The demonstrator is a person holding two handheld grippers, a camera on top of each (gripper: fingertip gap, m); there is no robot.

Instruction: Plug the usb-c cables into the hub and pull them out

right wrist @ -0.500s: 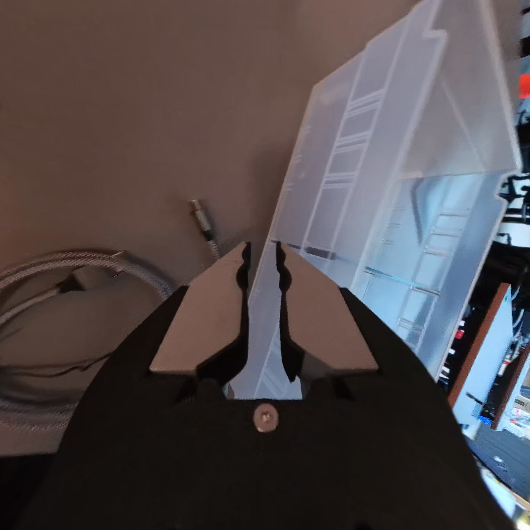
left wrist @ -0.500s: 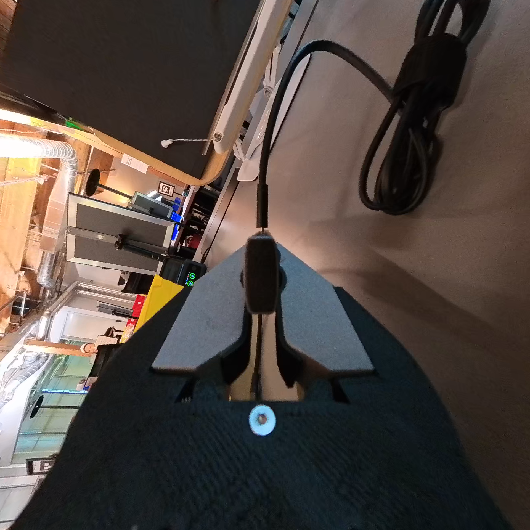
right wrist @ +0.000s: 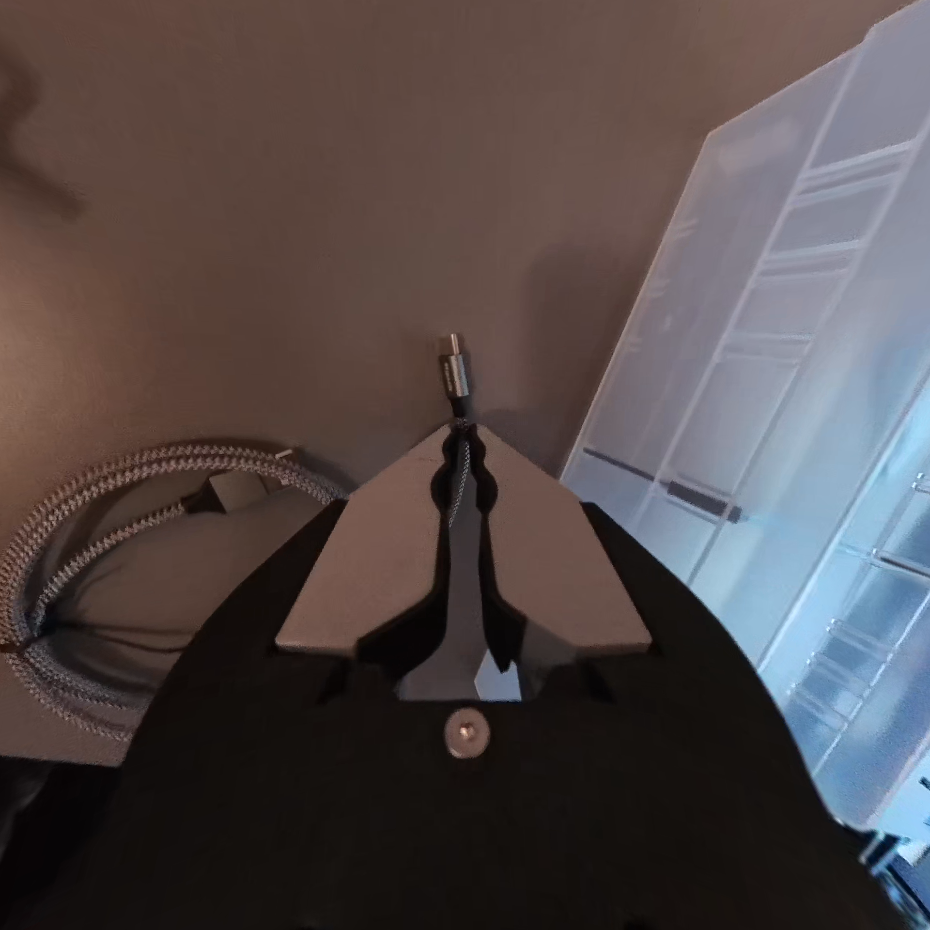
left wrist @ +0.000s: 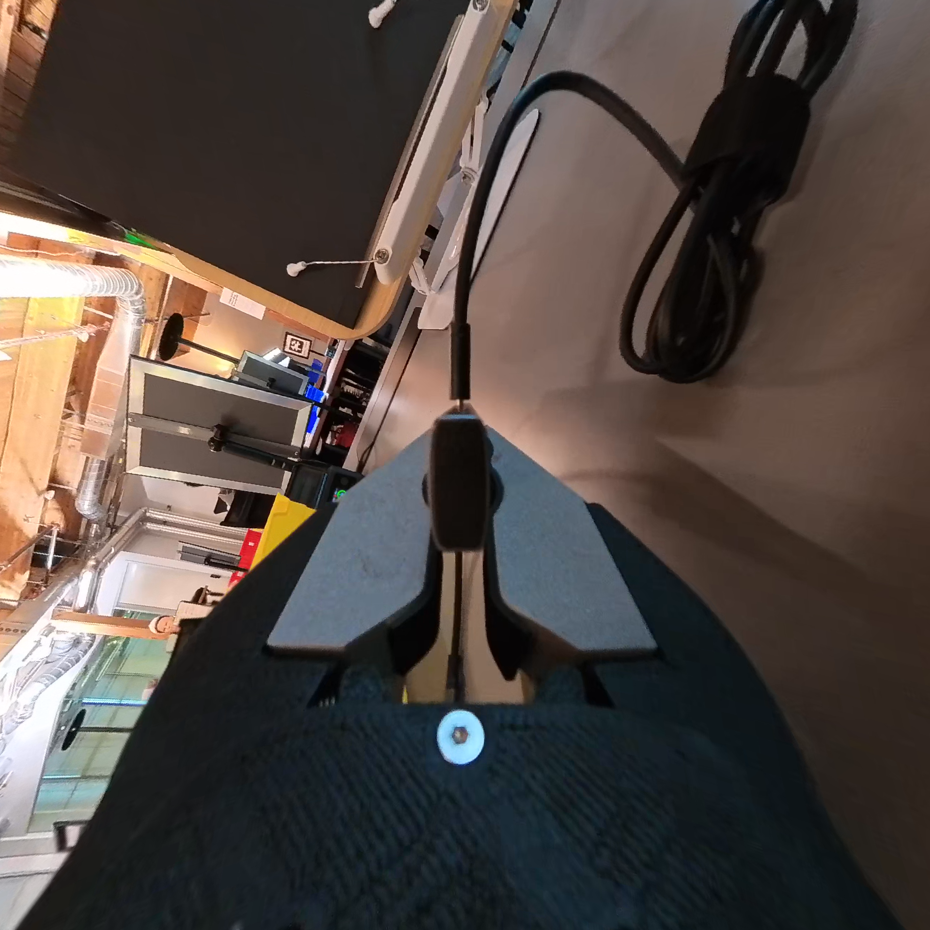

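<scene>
Left claw (left wrist: 460, 443) clamped on black hub (left wrist: 459, 490) with black cable (left wrist: 508, 166) plugged in, right claw (right wrist: 462, 428) pinching braided cable (right wrist: 460, 473) behind its plug (right wrist: 455, 370), clear plastic organizer box (right wrist: 785, 402) beside on worktop (right wrist: 302, 201), compartment contents unclear.

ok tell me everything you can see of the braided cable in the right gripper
The braided cable has a grey-and-white woven sheath ending in a black strain relief and a slim grey metal plug with a bare silver tip. The right hand-held gripper is shut on the cable just behind the plug, which sticks out forward past the fingertips, free and plugged into nothing. The rest lies in a loose coil on the brown table, left of the gripper.
</scene>
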